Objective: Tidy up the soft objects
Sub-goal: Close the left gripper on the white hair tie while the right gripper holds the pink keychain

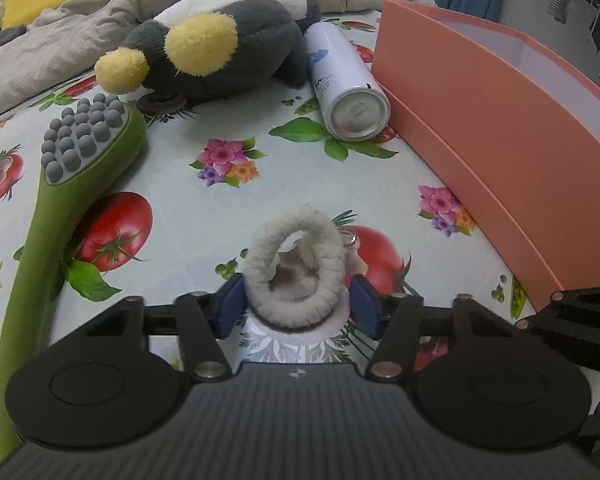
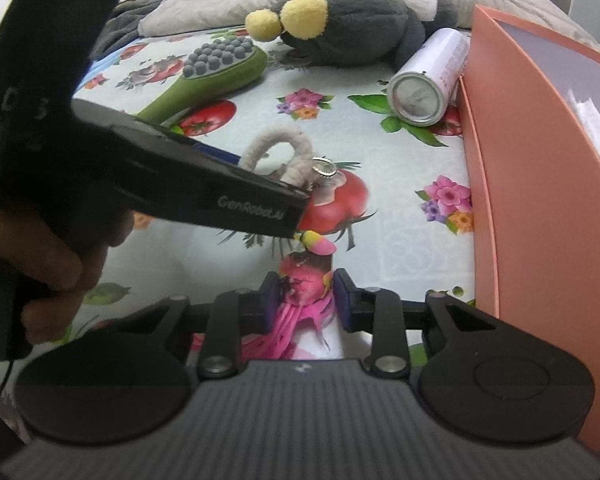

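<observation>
A white fuzzy scrunchie [image 1: 296,268] with a small metal charm [image 1: 350,239] stands upright between the blue pads [image 1: 232,308] of my left gripper [image 1: 298,308], which is shut on it just above the flowered tablecloth. In the right wrist view the scrunchie [image 2: 278,146] arches up behind the left gripper [image 2: 296,196]. My right gripper [image 2: 306,300] is shut on a pink stringy soft toy [image 2: 302,280] with a pink-and-yellow tip, low over the cloth. A grey, white and yellow plush animal [image 1: 220,52] lies at the back.
A salmon open box [image 1: 500,120] runs along the right side. A white spray can [image 1: 348,88] lies against it. A green massage brush [image 1: 80,140] lies at the left, with a dark hair tie [image 1: 162,104] by the plush. A grey blanket [image 1: 60,20] is bunched behind. A hand [image 2: 40,248] holds the left gripper.
</observation>
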Action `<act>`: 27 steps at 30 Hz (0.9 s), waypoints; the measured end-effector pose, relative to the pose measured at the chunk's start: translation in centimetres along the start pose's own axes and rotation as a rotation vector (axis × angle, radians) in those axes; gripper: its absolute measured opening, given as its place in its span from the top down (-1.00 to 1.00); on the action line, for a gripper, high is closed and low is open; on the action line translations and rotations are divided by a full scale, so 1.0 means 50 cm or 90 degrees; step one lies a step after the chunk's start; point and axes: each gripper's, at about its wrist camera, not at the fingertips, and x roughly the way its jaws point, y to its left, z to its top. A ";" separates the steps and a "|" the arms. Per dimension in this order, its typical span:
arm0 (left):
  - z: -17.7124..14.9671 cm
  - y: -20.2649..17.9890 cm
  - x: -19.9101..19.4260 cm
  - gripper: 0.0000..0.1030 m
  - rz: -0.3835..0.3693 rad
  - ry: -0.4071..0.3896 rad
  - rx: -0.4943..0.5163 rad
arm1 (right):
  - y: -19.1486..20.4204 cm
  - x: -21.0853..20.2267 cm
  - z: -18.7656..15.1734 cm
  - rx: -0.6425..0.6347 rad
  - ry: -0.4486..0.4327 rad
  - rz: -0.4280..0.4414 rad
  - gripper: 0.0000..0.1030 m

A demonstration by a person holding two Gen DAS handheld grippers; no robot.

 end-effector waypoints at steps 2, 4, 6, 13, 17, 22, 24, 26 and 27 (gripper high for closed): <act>0.003 -0.003 0.001 0.07 0.004 0.003 0.001 | -0.006 0.002 0.003 0.006 -0.002 -0.001 0.38; 0.004 -0.005 0.003 0.21 0.014 0.003 0.001 | -0.010 0.004 0.003 0.008 -0.008 -0.008 0.38; 0.004 -0.005 0.003 0.40 0.022 0.002 -0.006 | -0.015 0.004 0.002 0.012 -0.012 -0.008 0.38; 0.000 0.000 -0.011 0.64 0.024 0.000 -0.063 | -0.029 -0.001 -0.002 0.025 -0.017 -0.007 0.38; -0.008 -0.002 -0.034 0.64 0.023 -0.007 -0.100 | -0.033 -0.011 0.000 0.031 -0.022 -0.001 0.37; -0.029 -0.009 -0.074 0.64 0.025 -0.014 -0.126 | -0.032 -0.043 -0.001 0.040 -0.033 0.009 0.37; -0.038 -0.011 -0.091 0.64 0.026 -0.017 -0.137 | -0.030 -0.056 -0.003 0.041 -0.039 0.010 0.37; -0.047 -0.011 -0.106 0.65 0.034 -0.021 -0.156 | -0.028 -0.067 -0.005 0.038 -0.043 0.008 0.37; -0.053 -0.014 -0.112 0.65 0.034 -0.019 -0.167 | -0.028 -0.073 -0.006 0.038 -0.046 0.006 0.37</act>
